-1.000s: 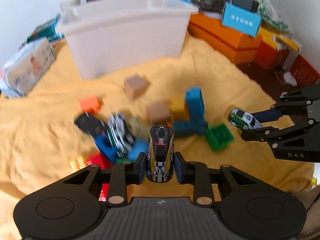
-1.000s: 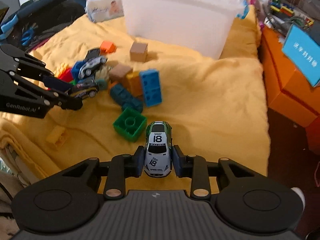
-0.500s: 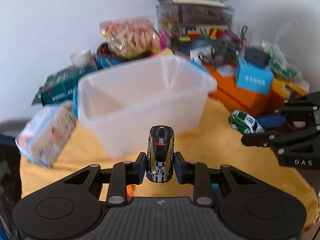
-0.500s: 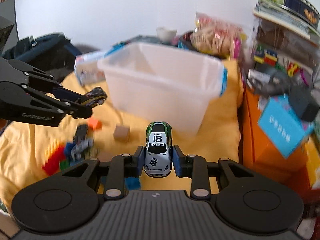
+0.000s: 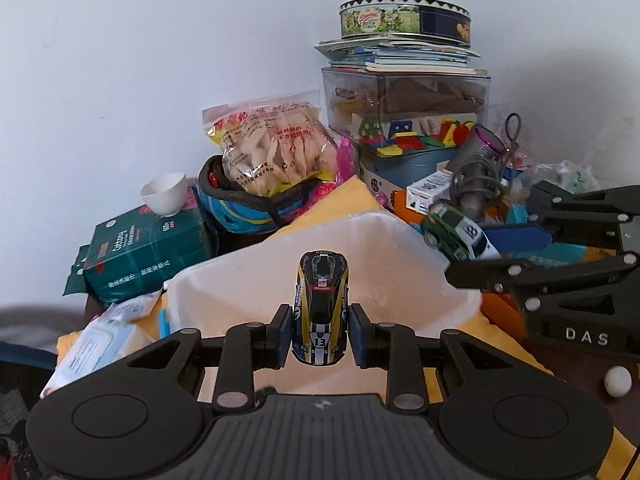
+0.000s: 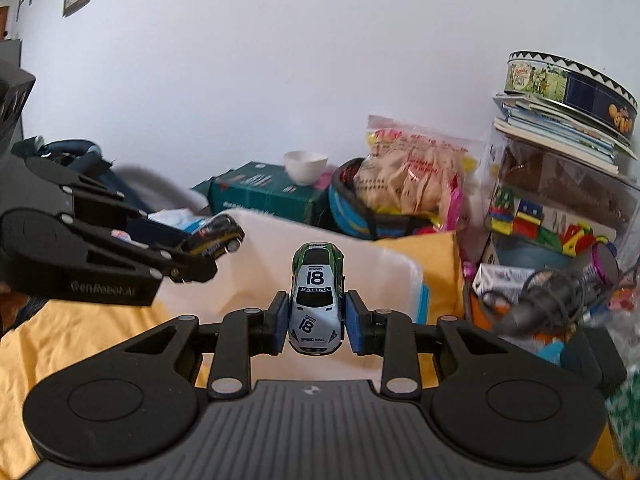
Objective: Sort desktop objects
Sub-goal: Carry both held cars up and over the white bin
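Observation:
My left gripper is shut on a black and yellow toy car numbered 13 and holds it over the open white plastic bin. My right gripper is shut on a white and green toy car numbered 18, also above the bin. The right gripper and its car show at the bin's right rim in the left wrist view. The left gripper and its car show at the bin's left rim in the right wrist view. The blocks on the cloth are out of view.
Behind the bin stand a green box with a white cup, a snack bag, and a clear box of toys topped with books and a round tin. The yellow cloth lies below.
Both grippers have lifted off the cloth with their cars and moved forward to above the bin. The blocks and other cars have dropped out of view.

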Tool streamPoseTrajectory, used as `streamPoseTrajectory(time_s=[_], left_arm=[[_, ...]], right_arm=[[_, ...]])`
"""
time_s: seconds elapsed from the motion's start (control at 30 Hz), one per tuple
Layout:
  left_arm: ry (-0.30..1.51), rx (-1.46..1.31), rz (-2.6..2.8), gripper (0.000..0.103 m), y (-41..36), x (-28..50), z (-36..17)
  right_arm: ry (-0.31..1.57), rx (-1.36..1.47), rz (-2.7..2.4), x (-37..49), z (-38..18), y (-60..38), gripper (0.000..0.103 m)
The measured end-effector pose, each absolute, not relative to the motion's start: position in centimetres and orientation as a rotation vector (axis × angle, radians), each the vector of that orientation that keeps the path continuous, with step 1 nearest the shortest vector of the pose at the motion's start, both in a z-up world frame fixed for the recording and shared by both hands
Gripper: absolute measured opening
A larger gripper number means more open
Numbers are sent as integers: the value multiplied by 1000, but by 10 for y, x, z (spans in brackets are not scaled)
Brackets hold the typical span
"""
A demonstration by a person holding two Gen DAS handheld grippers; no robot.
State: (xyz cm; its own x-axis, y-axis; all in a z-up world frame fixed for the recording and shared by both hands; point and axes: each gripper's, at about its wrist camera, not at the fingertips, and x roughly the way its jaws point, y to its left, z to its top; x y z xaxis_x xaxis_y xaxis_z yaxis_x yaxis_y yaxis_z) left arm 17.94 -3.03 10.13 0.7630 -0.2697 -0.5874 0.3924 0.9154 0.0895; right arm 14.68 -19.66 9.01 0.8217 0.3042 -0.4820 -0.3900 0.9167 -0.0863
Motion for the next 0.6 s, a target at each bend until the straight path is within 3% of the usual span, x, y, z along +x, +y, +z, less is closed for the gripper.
streamPoseTrajectory(time_s=[0.6], left_arm=[[722, 158, -346, 33, -17, 261, 39]], right_arm=[[582, -208, 323, 222, 42, -179, 34]])
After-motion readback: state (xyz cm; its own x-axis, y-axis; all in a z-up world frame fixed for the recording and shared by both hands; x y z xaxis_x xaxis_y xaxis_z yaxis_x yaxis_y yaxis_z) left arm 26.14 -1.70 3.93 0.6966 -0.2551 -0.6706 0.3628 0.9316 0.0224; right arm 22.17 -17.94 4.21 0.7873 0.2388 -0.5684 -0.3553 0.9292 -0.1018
